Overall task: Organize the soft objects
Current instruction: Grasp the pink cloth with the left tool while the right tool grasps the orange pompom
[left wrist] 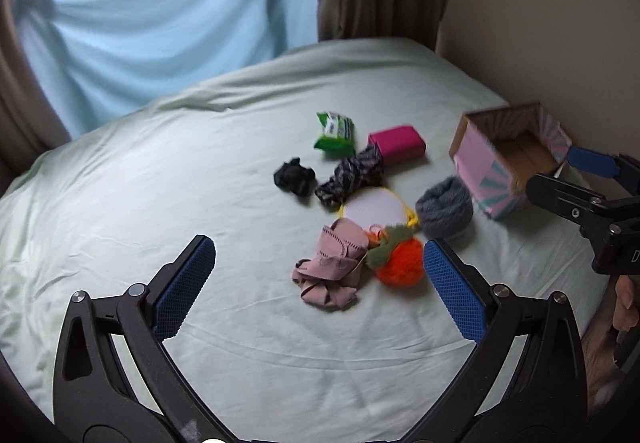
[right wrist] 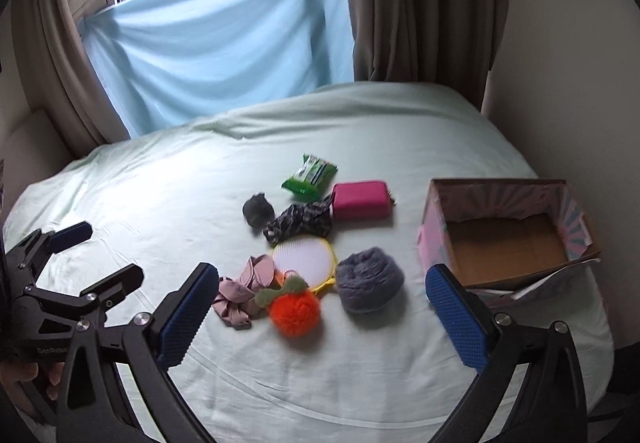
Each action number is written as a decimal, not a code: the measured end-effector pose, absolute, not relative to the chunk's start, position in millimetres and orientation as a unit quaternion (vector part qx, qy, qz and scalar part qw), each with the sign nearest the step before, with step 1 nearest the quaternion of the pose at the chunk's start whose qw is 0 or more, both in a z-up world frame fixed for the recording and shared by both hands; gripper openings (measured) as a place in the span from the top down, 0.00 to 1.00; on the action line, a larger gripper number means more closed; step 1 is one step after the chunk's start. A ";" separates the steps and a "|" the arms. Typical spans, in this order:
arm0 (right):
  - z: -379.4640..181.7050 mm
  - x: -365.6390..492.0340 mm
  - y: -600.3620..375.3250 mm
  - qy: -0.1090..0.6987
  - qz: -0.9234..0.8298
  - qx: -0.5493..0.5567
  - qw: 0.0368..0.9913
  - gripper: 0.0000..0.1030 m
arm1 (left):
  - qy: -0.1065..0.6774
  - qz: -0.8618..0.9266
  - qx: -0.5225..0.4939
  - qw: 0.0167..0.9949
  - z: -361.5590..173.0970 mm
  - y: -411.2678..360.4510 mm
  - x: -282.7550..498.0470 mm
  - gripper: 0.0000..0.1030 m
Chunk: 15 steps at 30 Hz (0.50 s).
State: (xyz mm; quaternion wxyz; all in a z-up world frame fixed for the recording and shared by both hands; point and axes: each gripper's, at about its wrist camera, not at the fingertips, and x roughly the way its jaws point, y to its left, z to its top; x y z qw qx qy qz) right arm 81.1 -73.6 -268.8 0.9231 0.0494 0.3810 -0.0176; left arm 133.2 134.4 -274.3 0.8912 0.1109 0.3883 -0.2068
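Soft pile: loose cluster at mid-bed (right wrist: 160, 171), seemingly laid out for sorting: pink cloth (right wrist: 244, 293), orange pom-pom (right wrist: 295, 312), grey fuzzy roll (right wrist: 370, 281), patterned cloth (right wrist: 302, 221), black scrunchie (right wrist: 258, 209), magenta pouch (right wrist: 362, 200), green packet (right wrist: 310, 177), round mesh disc (right wrist: 304, 255).
Box (right wrist: 508, 243): open and bare inside, at 3 o'clock of the pile, probably the destination.
Left tool (left wrist: 318, 285): spread wide, holds nothing, hangs over the bed with the pink cloth at its 12 o'clock.
Right tool (right wrist: 320, 307): fingers wide apart, touching nothing; pom-pom and grey roll between its tips in view, box at its 2 o'clock.
Progress: likely nothing sorted yet.
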 end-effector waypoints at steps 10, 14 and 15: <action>-377.1 111.6 -49.6 0.411 -0.011 0.068 0.909 0.07 | 0.399 -0.282 0.165 0.857 -393.5 120.3 169.7 0.00; -411.5 127.2 -44.8 0.421 -0.005 0.067 0.905 0.10 | 0.401 -0.297 0.183 0.847 -428.2 111.3 180.8 0.00; -418.2 130.6 -44.4 0.423 -0.004 0.068 0.904 0.10 | 0.400 -0.299 0.184 0.846 -434.0 109.8 183.3 0.01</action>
